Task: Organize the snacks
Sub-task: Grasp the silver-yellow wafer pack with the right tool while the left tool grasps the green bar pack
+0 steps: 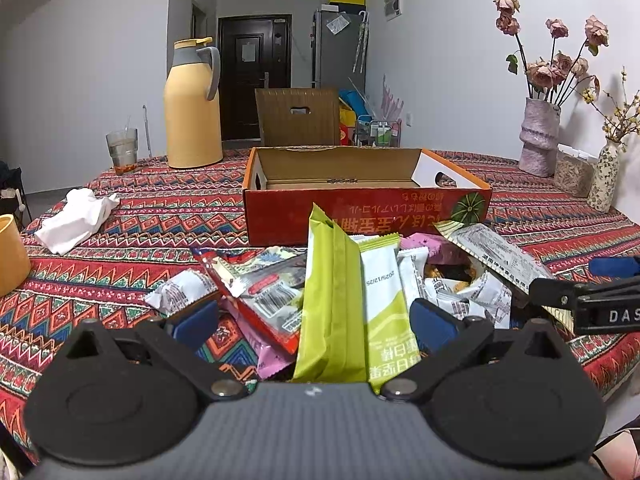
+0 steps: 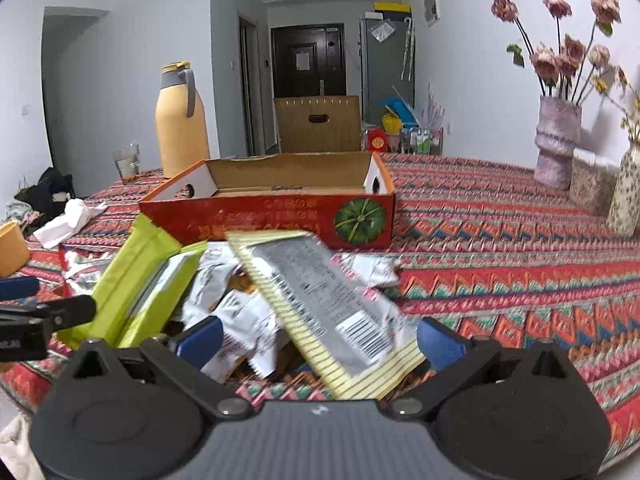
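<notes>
A pile of snack packets lies on the patterned tablecloth in front of an open, empty orange cardboard box [image 1: 360, 210] [image 2: 280, 222]. My left gripper [image 1: 314, 322] is open, its blue fingers either side of an upright green packet [image 1: 330, 304] and a green-and-white packet [image 1: 386, 308]. A red packet [image 1: 256, 292] lies to the left of them. My right gripper [image 2: 320, 338] is open around a silver packet with a yellow striped edge [image 2: 324, 308], which tilts up off the pile. The green packets also show in the right wrist view [image 2: 128, 276].
A yellow thermos jug [image 1: 194, 104], a glass [image 1: 122, 150] and a crumpled white cloth [image 1: 76, 220] stand at the left. An orange cup [image 1: 10, 256] sits at the left edge. Flower vases [image 1: 538, 136] and a jar [image 1: 574, 174] stand at the right. A chair [image 1: 298, 116] is behind the table.
</notes>
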Demonstrator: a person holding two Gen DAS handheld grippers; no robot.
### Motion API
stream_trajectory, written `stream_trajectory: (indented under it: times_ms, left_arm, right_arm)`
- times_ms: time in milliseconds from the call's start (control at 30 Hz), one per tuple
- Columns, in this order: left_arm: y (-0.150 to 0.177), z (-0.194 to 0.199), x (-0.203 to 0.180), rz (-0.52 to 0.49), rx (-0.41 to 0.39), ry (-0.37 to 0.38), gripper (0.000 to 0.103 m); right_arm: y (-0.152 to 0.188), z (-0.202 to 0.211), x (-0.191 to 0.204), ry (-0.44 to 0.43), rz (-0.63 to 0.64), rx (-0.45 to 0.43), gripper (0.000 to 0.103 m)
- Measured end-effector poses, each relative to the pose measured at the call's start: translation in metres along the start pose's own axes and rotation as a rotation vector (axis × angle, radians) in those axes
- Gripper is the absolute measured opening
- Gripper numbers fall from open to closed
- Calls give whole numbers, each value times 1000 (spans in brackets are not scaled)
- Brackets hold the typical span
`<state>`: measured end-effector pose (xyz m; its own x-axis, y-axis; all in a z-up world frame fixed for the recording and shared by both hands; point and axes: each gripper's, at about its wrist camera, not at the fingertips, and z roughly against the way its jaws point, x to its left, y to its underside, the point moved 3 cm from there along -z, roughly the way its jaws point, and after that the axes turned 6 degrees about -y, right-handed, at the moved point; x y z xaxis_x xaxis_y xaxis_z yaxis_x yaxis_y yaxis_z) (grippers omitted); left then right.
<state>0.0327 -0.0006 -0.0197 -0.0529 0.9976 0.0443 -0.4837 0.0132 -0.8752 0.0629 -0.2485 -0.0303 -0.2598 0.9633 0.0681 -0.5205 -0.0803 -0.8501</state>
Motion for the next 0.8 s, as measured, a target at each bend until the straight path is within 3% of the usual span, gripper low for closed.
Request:
stream_trajectory:
  times_ms: [133,400,667,800]
  left_arm:
    - [-3,-4,-2,-3,1,-4,103]
    - [-3,-10,-5,-3,13,-11,103]
    - [-6,-16,-8,-9,17,-10,103]
    - [-7,-19,-9,-10,21,-9,103]
  right_arm:
    - [-7,-17,-9,-9,46,35,103]
    - [-19,-56,-24,-129,49,103,102]
    - [-17,-81,-46,-315,-84,146,97]
    - [-13,-83,-53,-355,-133,138,93]
